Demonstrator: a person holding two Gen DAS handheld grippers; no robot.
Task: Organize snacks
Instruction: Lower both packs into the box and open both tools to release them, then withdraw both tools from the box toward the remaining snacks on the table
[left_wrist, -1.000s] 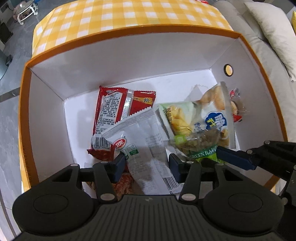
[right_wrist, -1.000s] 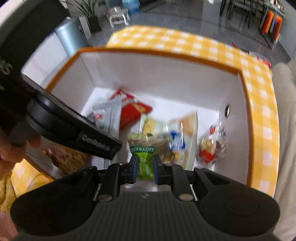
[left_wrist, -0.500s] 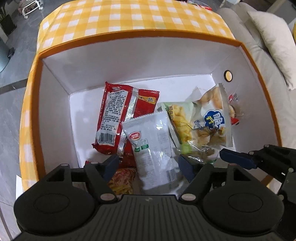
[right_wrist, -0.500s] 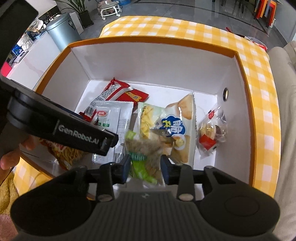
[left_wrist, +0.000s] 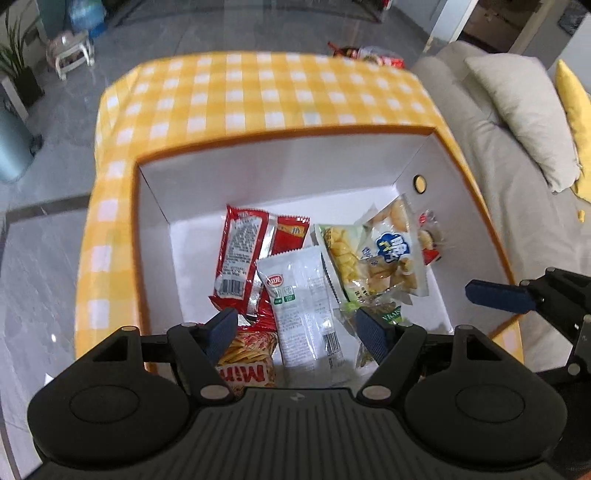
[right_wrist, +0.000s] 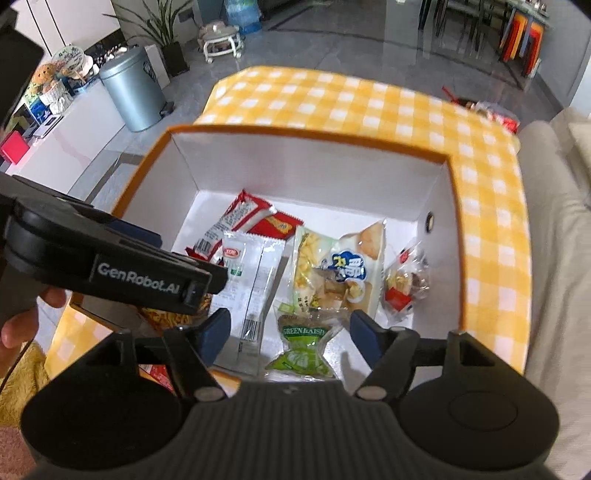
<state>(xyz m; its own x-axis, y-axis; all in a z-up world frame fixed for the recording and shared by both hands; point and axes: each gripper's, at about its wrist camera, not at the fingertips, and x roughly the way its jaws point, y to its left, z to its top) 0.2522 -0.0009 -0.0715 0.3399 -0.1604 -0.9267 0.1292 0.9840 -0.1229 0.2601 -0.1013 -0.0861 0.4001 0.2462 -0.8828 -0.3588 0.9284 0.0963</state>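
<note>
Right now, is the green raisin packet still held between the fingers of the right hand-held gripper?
No, the right hand-held gripper has just been opening, and the green raisin packet lies loose in the box, clear of both pads.

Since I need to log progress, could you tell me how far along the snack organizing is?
Done: several packets lie in the white box, including the green raisin bag and the white packet. In hand: nothing; the left gripper is open, and the right gripper has just been opening, clear of the raisin bag below. Left: some packets beyond the checked tablecloth, possibly still to collect.
</note>
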